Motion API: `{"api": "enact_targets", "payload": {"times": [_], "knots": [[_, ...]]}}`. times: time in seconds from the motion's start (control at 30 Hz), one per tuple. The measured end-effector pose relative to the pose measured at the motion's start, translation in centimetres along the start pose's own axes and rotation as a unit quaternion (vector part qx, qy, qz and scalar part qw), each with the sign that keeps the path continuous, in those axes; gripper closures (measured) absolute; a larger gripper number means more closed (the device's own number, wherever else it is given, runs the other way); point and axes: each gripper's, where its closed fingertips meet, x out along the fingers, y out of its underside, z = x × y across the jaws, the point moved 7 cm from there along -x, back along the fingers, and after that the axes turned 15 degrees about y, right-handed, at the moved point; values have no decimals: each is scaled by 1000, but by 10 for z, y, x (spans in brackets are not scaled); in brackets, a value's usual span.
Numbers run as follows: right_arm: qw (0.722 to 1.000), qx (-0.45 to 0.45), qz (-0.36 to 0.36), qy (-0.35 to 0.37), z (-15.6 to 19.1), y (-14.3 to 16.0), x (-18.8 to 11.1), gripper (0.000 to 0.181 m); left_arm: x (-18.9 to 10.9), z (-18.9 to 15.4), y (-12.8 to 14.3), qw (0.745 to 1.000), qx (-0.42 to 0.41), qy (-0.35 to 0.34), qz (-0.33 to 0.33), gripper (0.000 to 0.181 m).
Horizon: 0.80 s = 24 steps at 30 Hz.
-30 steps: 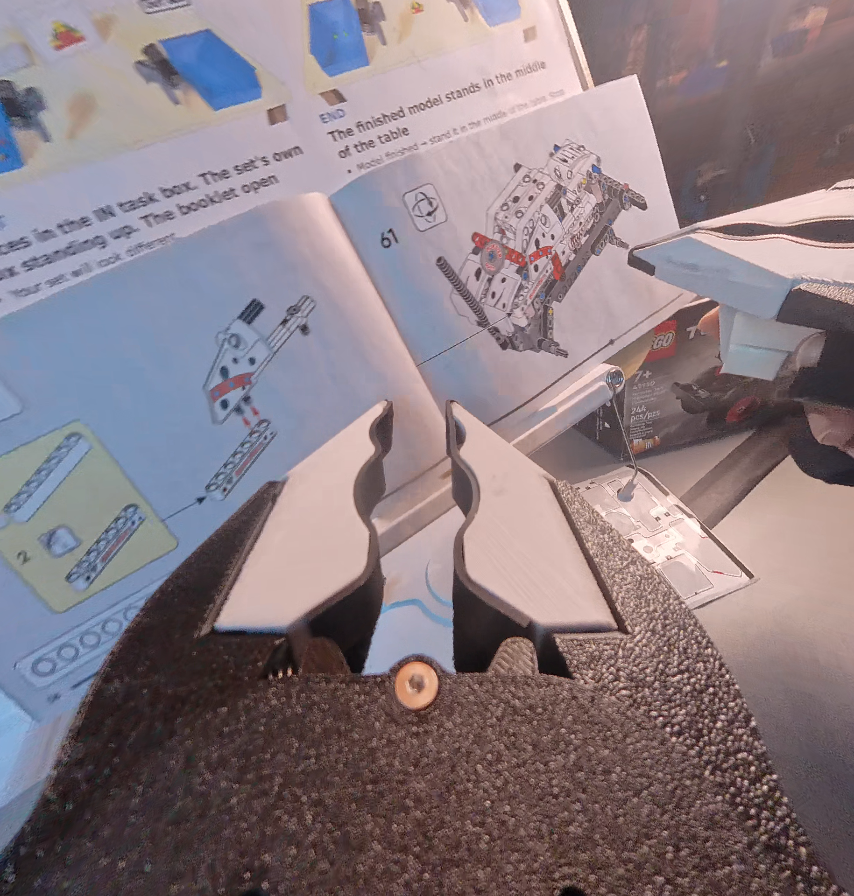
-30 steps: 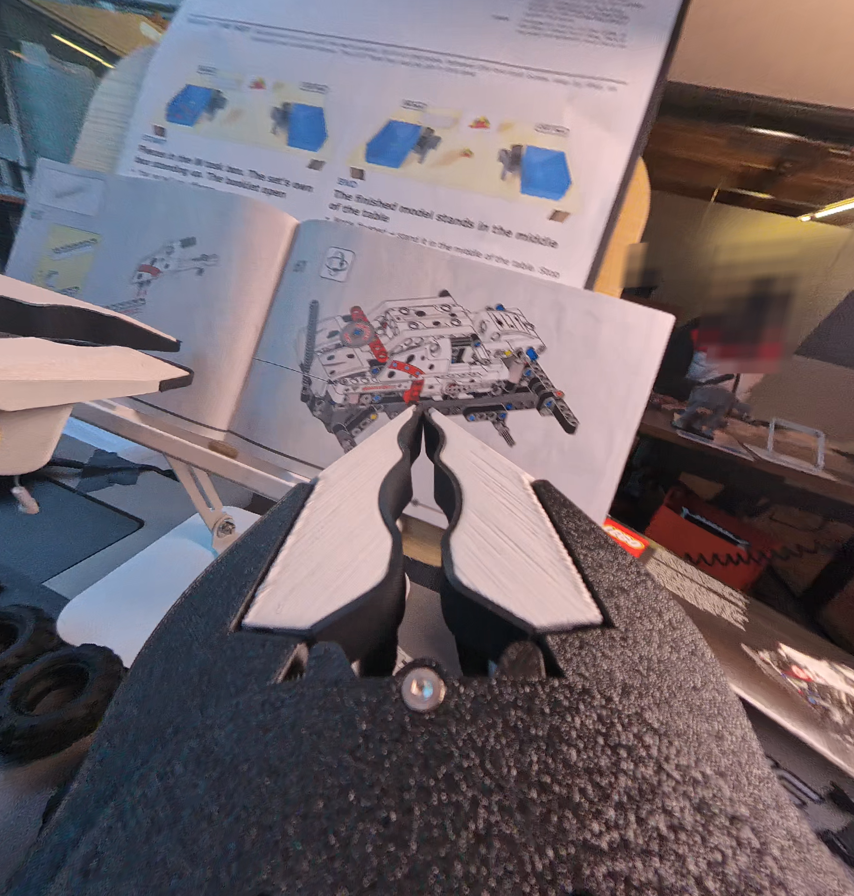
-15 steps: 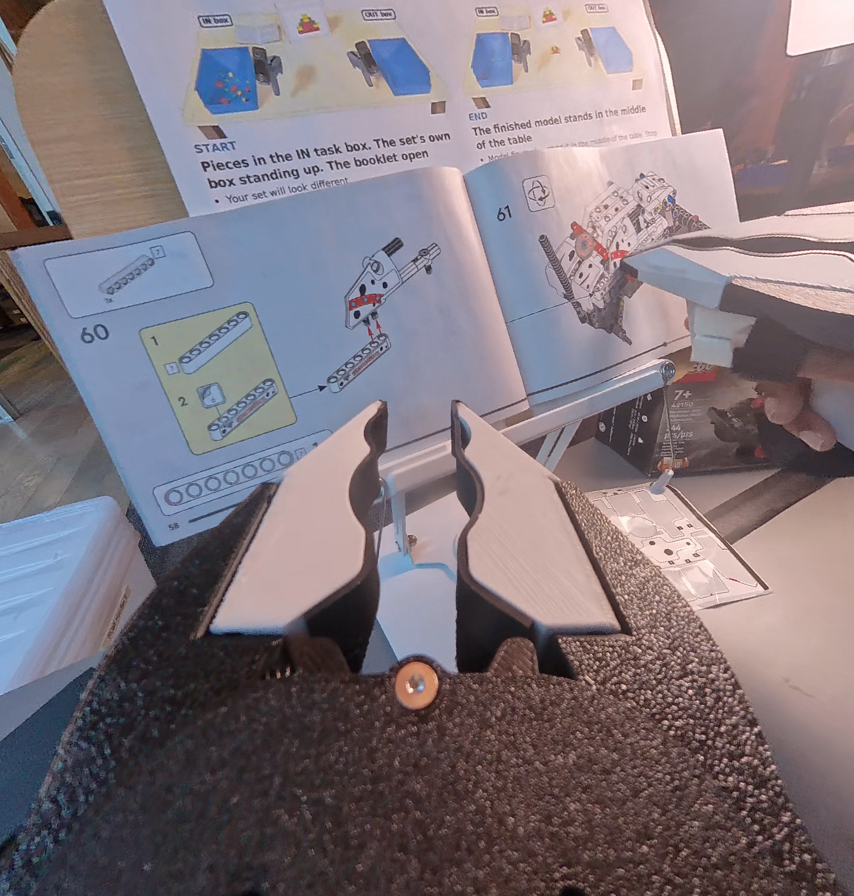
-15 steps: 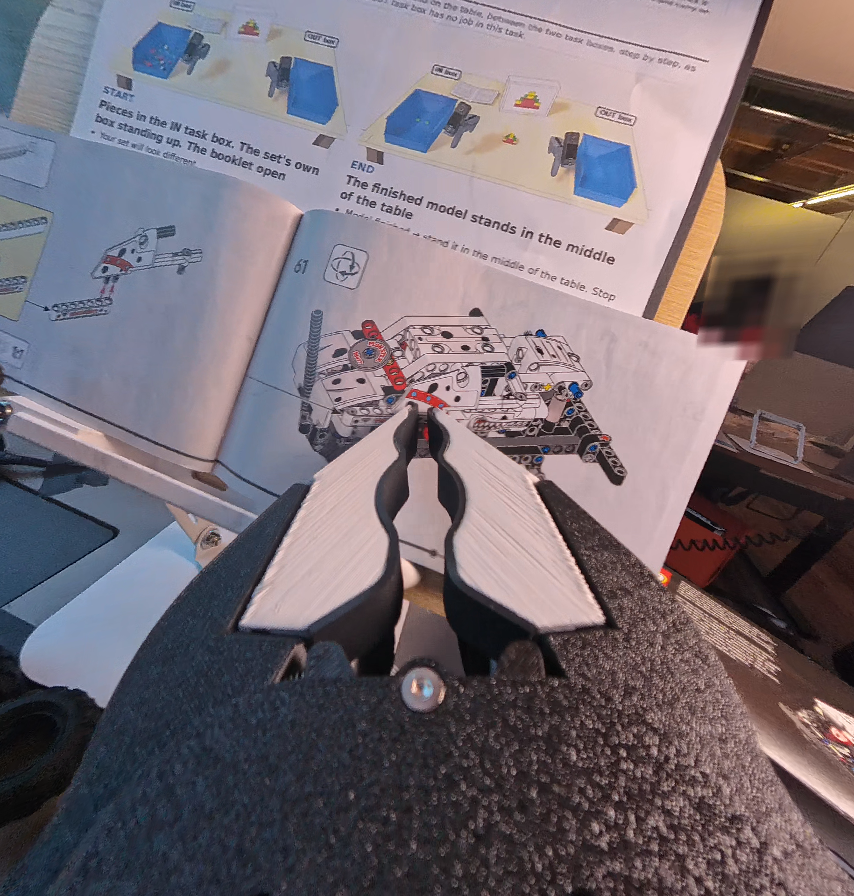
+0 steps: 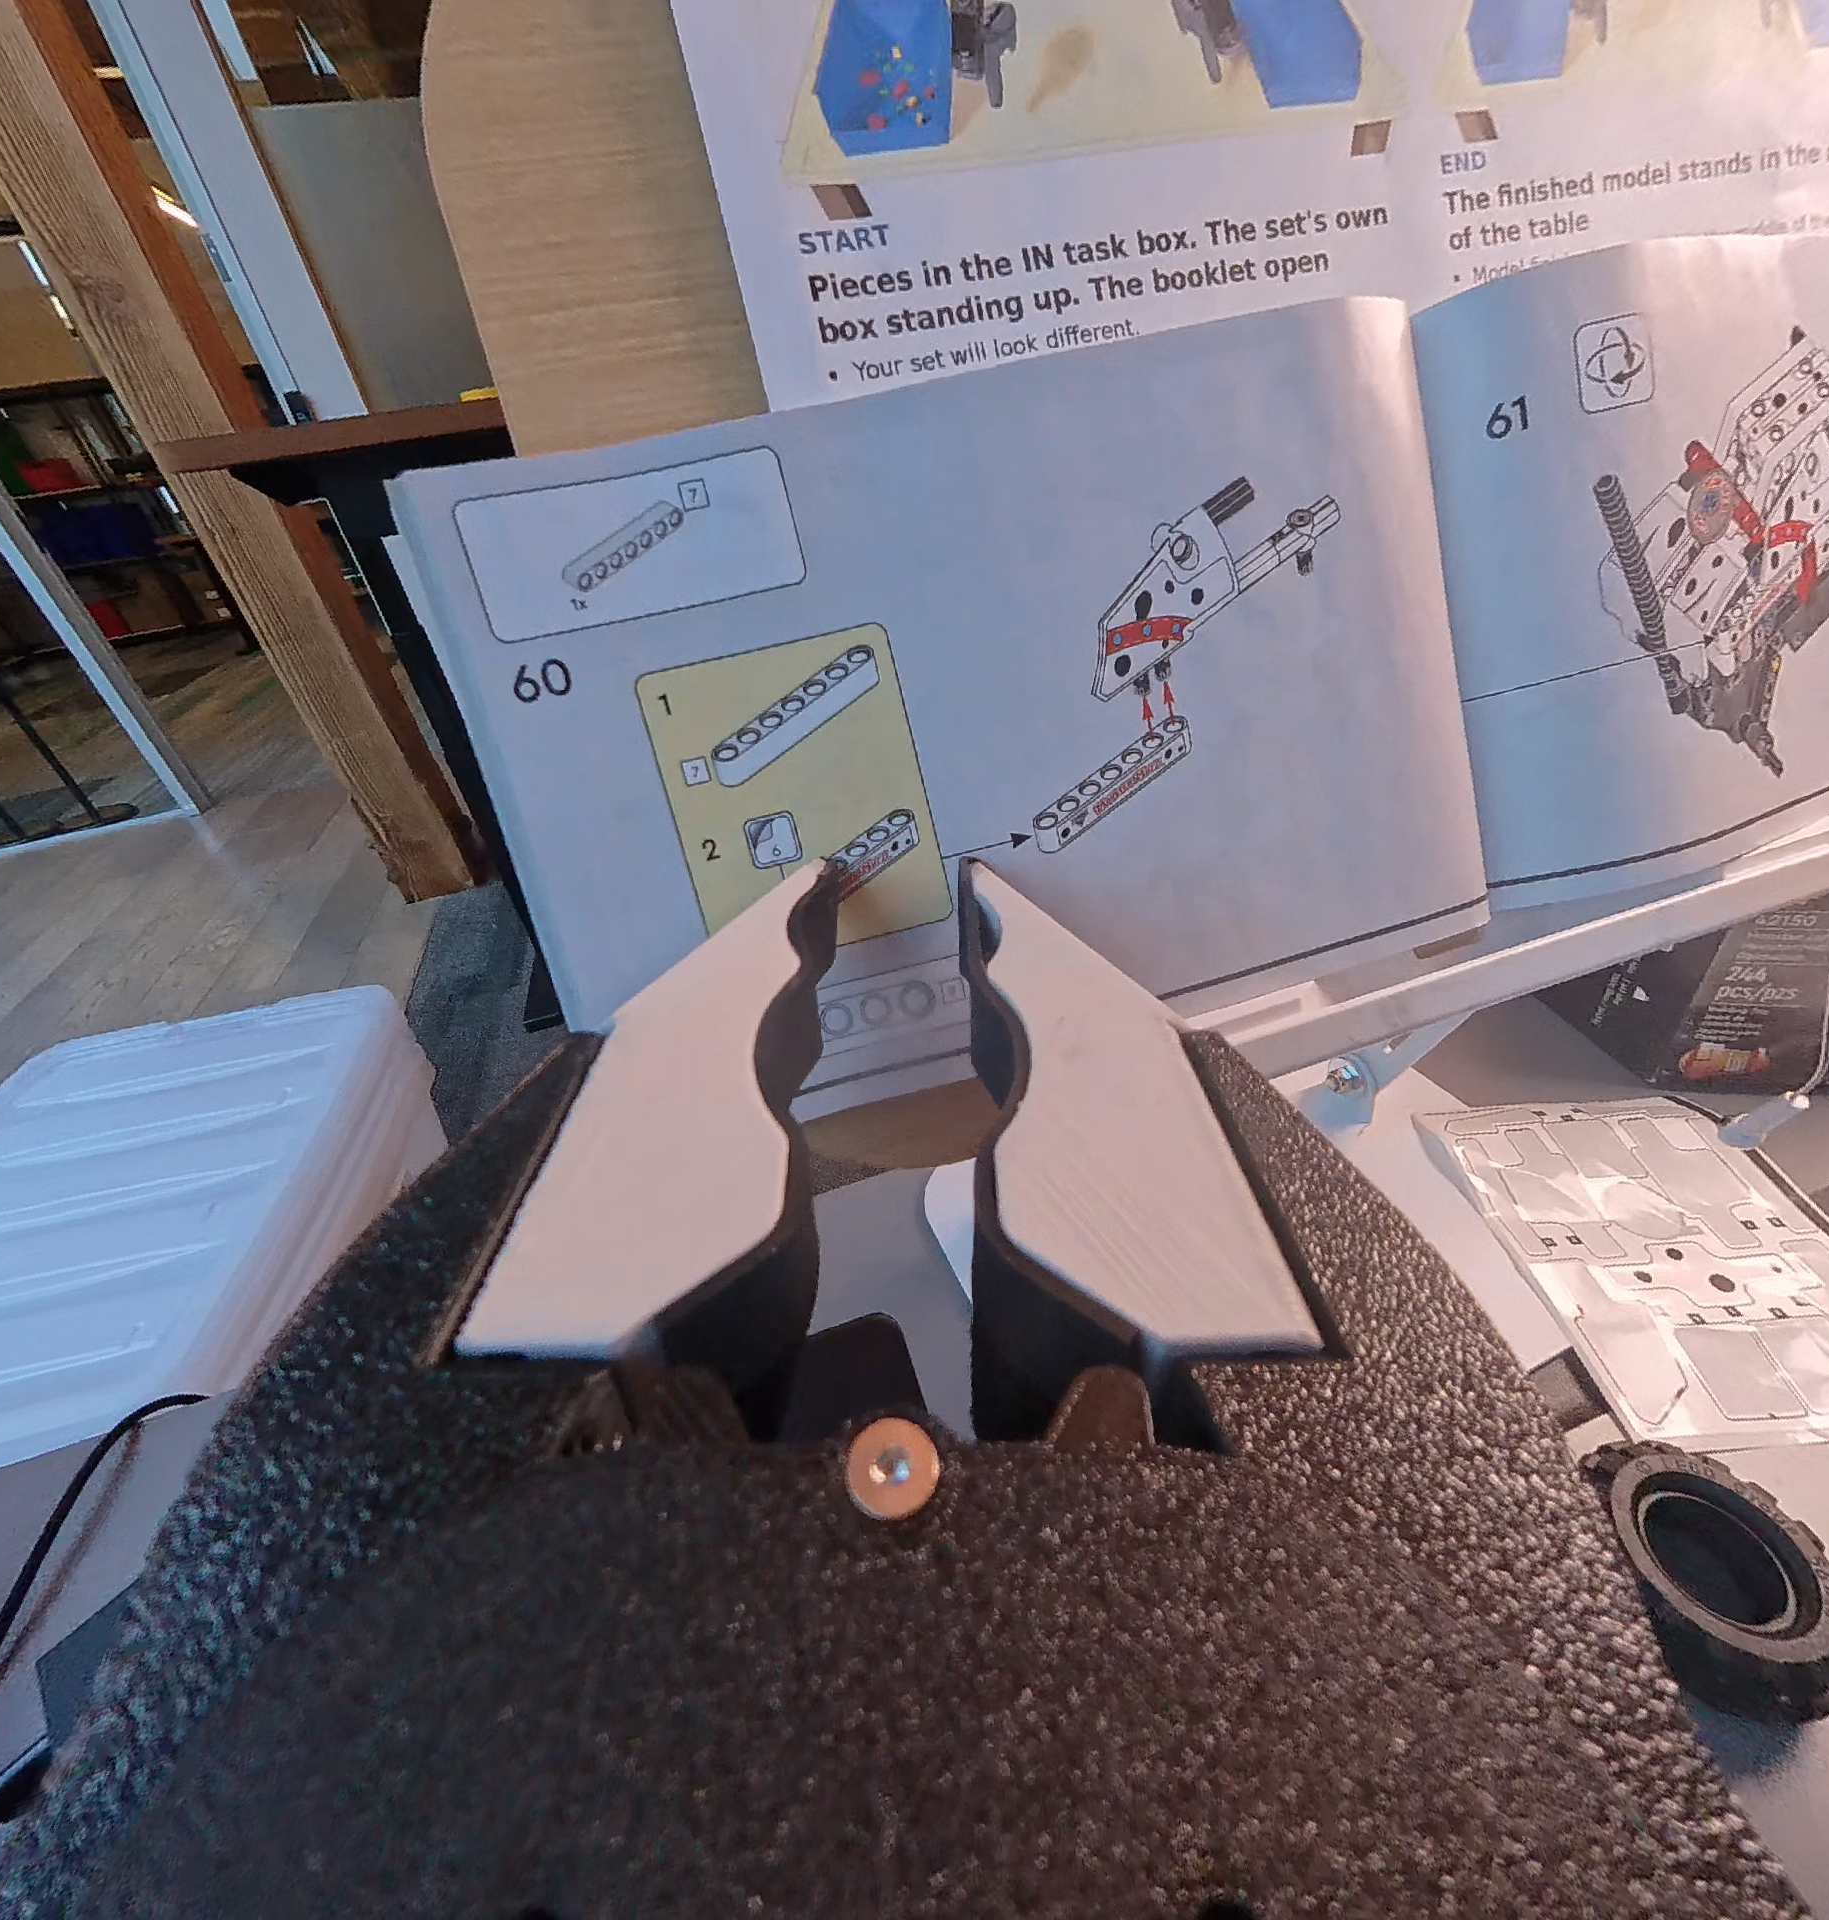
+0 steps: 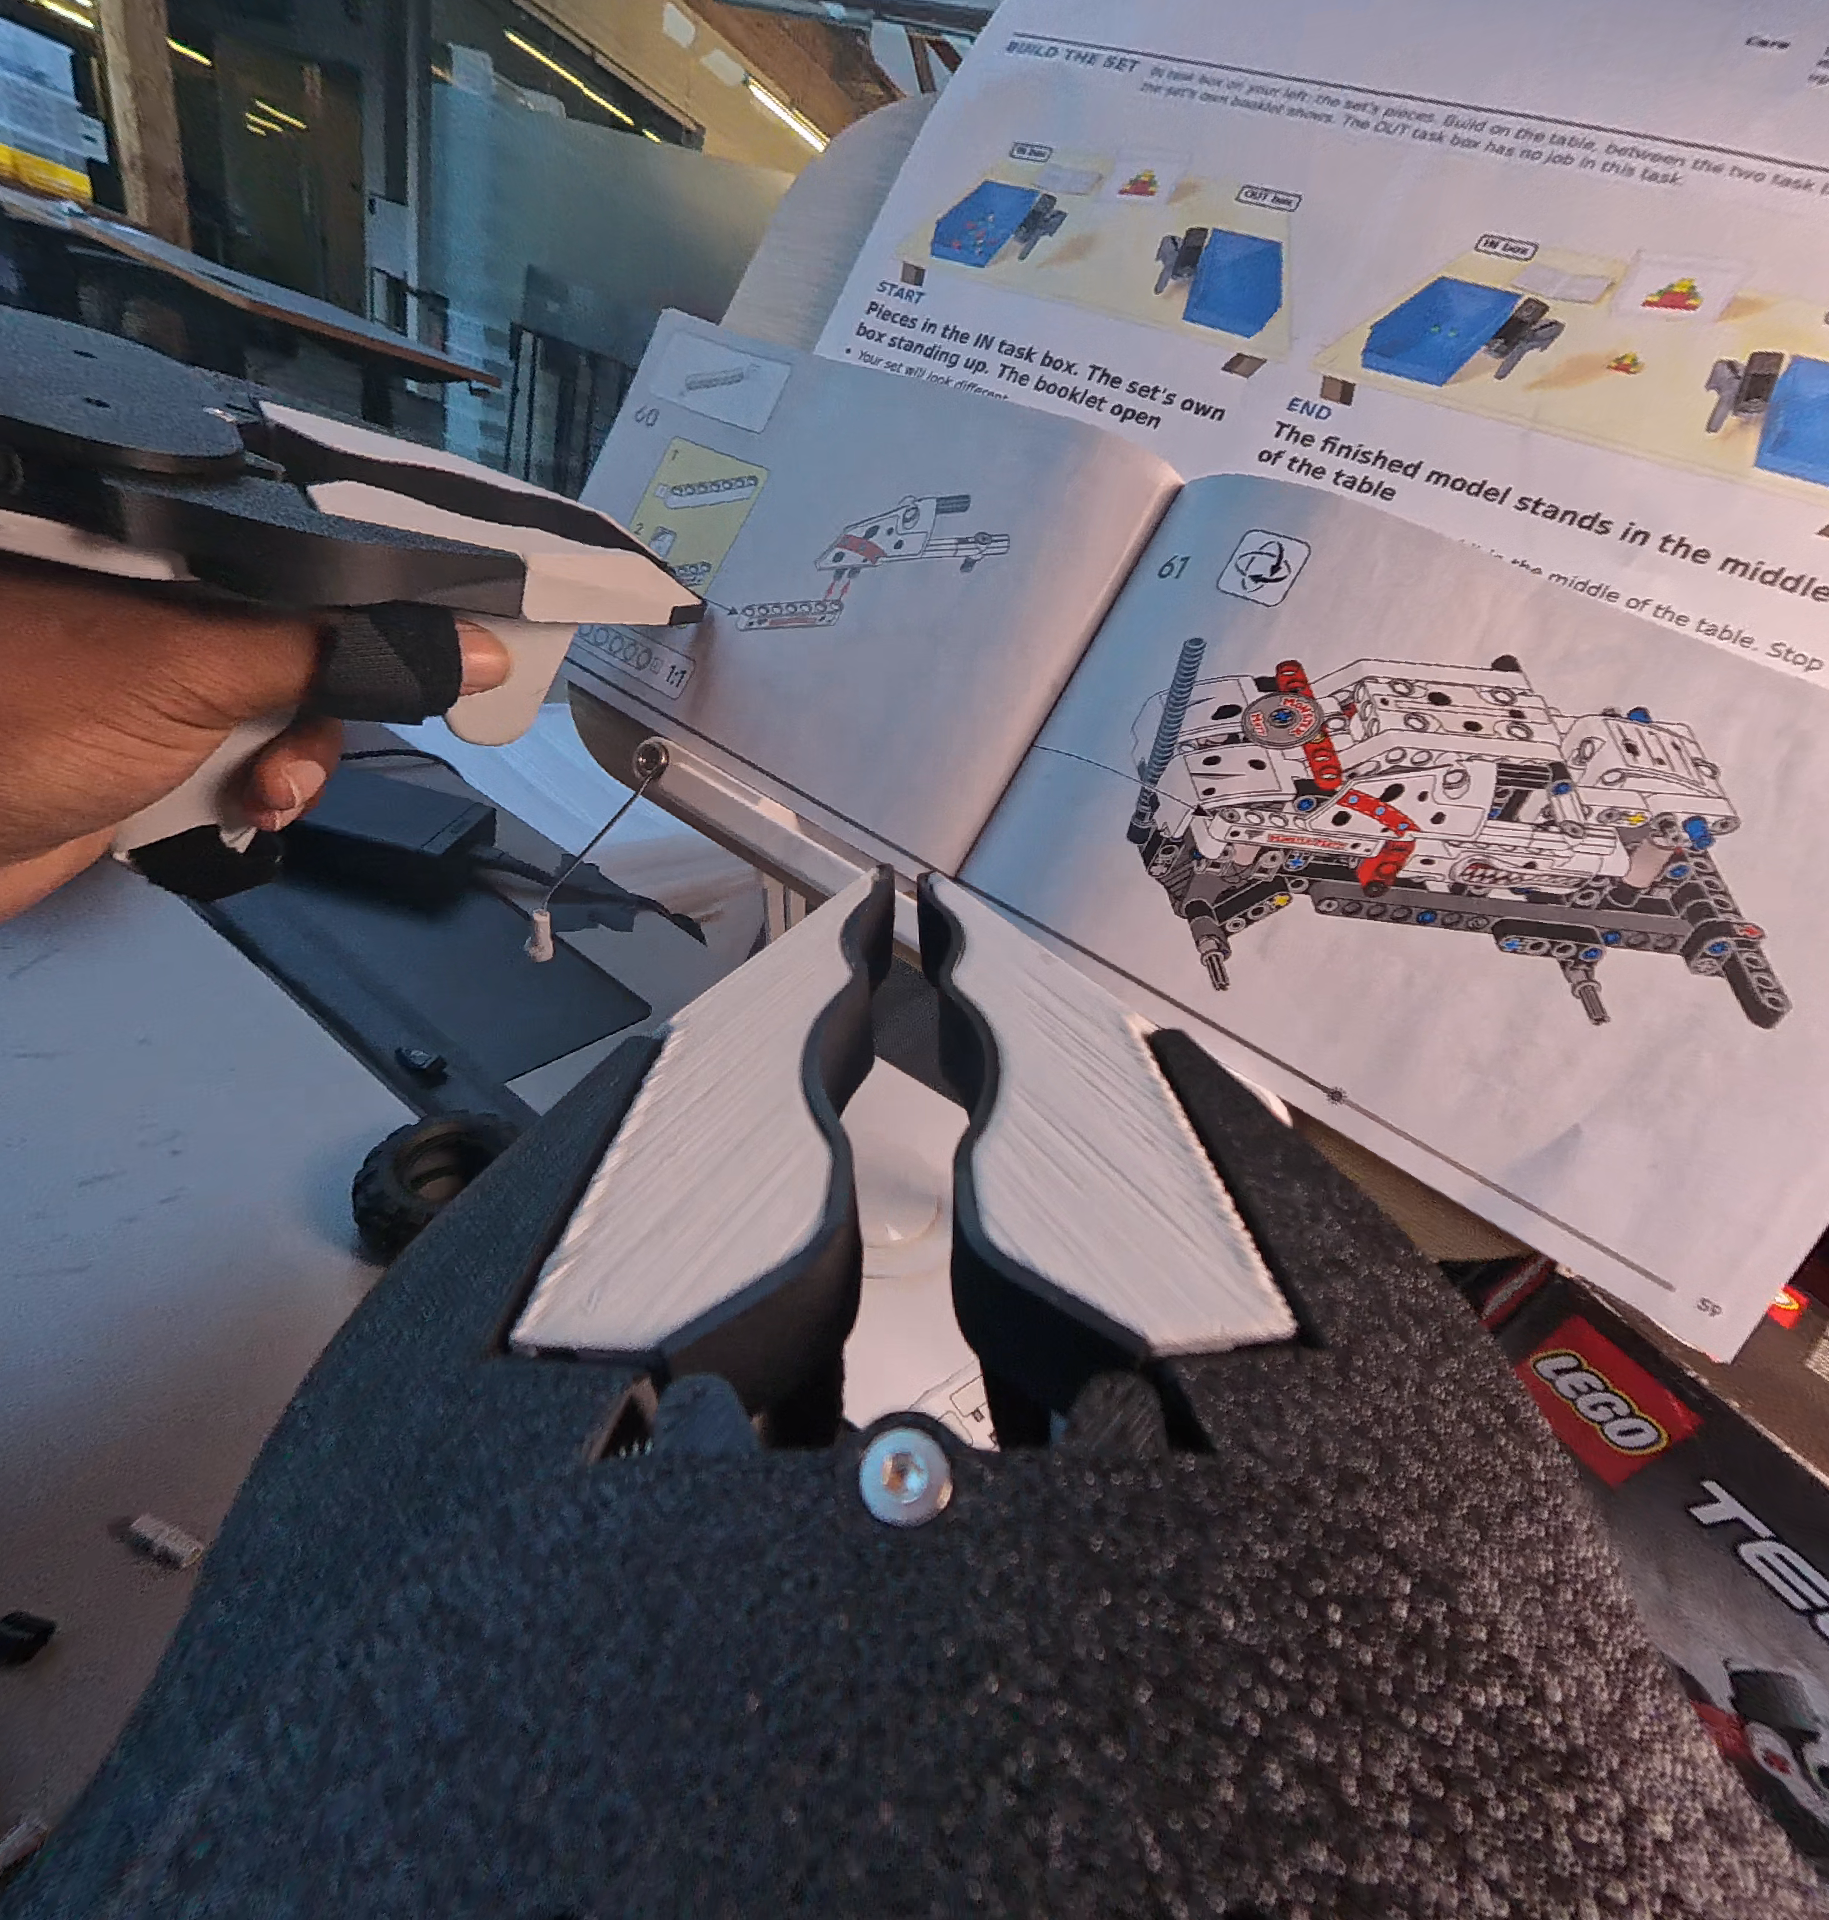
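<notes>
My left gripper [image 5: 894, 873] is open and empty. It points at the lower part of the left page of an open instruction booklet [image 5: 1097, 675] that stands on a white stand rail [image 5: 1512, 935]. In the right wrist view a hand holds this left gripper [image 6: 681, 608], with its tips close to that page. My right gripper [image 6: 902, 881] is shut with nothing between its fingers. It points at the bottom of the booklet [image 6: 889, 623] near the fold. The right page shows a white model with red parts.
A large printed sheet [image 5: 1097, 208] stands behind the booklet. A sticker sheet [image 5: 1668, 1278] and a black tyre [image 5: 1741, 1579] lie on the grey table at right. The set's box [image 6: 1616, 1423] lies under the booklet. A white plastic box [image 5: 162, 1195] is at left. Another tyre [image 6: 422, 1174] and small loose parts [image 6: 162, 1538] lie nearby.
My left gripper has swung left, from the fold to the left page, and the right gripper has left its view. The right gripper has drawn back, and the left gripper now shows at its left.
</notes>
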Motion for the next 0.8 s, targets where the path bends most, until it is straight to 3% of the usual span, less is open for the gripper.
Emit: {"api": "enact_targets", "payload": {"times": [0.07,0.13,0.17,0.3,0.4,0.6,0.77,0.8], "knots": [[1000,12,6,-7,1,0,-5,176,-2,0,-2,1000,6,-15,-3,150],[999,41,7,-8,-2,-1,-11,176,-8,6,-4,998,16,-61,-18,109],[998,59,8,-7,-5,0,-14,176,-9,7,-4,998,15,-65,-22,98],[992,121,18,2,-16,3,-27,175,-1,1,7,1000,-6,-31,3,89],[990,141,19,5,-21,6,-39,175,1,-1,9,999,13,-40,4,94],[989,146,20,4,-27,9,-59,174,3,-10,9,998,50,-36,13,157],[989,147,17,4,-28,8,-67,174,6,-11,5,999,35,-24,19,178],[989,148,17,3,-28,8,-68,174,4,-11,3,999,31,-22,15,175]]}}
